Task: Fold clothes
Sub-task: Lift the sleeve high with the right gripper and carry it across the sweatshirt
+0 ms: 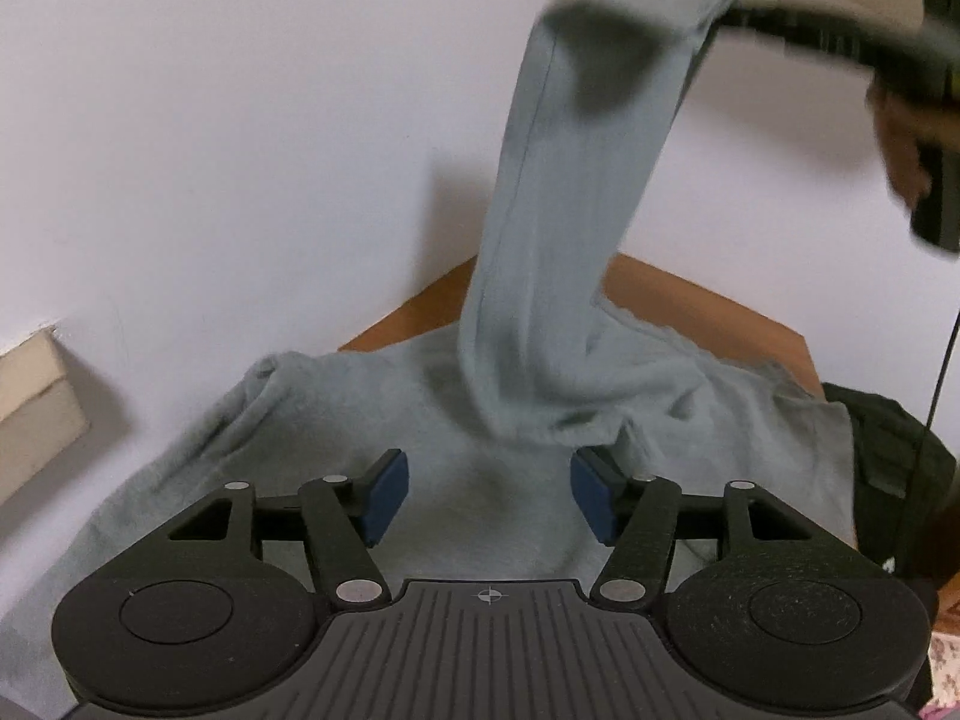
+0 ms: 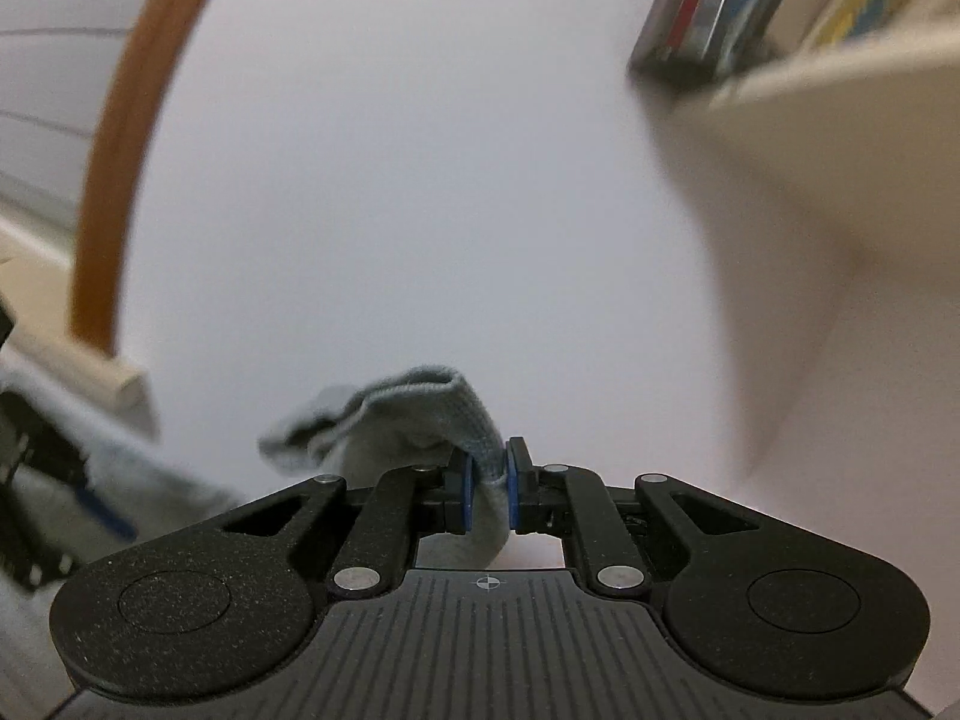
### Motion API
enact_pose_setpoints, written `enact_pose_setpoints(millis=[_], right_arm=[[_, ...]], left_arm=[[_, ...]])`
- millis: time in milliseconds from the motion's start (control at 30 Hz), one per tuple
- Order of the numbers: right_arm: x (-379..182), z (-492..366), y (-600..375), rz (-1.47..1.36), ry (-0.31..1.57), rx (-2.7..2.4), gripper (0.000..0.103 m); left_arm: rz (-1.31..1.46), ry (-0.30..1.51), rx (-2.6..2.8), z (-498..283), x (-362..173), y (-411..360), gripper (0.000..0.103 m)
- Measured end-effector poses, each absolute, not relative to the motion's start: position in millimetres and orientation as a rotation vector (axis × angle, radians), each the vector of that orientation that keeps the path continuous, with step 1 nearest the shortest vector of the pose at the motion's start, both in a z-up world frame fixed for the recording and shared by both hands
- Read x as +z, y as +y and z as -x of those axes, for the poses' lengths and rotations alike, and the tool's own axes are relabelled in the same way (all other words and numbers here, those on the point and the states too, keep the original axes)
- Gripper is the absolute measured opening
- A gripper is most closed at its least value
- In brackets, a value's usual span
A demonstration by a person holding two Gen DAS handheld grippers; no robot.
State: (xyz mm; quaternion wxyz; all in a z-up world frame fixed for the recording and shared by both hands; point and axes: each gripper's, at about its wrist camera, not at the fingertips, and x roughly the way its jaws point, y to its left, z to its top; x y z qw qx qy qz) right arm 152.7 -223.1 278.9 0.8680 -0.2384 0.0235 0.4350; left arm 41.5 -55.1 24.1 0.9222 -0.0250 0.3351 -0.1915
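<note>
A grey-blue garment [image 1: 372, 438] lies spread on the wooden table [image 1: 690, 300]. Its sleeve [image 1: 576, 228] rises in a long strip from the middle of the cloth toward the upper right. There my right gripper [image 1: 741, 15], blurred and held by a hand [image 1: 900, 138], is shut on the sleeve's end. In the right wrist view the right gripper [image 2: 487, 492] pinches the ribbed cuff [image 2: 432, 414] between its blue pads, high in front of the white wall. My left gripper [image 1: 489, 495] stands open just above the garment's body at the sleeve's base, with its pads clear of the cloth.
A black bag [image 1: 888, 468] sits at the table's right end, and a beige box [image 1: 36, 408] juts from the wall on the left. Seen from the right wrist, a beige shelf [image 2: 810, 180] with books [image 2: 708, 0] hangs close on the right, and a wooden curved frame [image 2: 120, 138] stands on the left.
</note>
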Motion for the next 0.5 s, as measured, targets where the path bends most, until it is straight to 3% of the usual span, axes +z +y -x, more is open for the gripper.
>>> enact_pose_setpoints(millis=[67,267,500], right_arm=[[299,-160,-213,0.516,0.000,0.884,0.011],[349,-161,-211,0.565,-0.111,0.824,0.011],[352,-156,-206,0.570,-0.159,0.831,0.011]], left_arm=[[0.080,0.690,-0.401,-52,23,-56,0.072],[0.120,0.697,-0.462,-73,20,-71,0.073],[0.134,0.715,-0.499,-81,2,-91,0.078]])
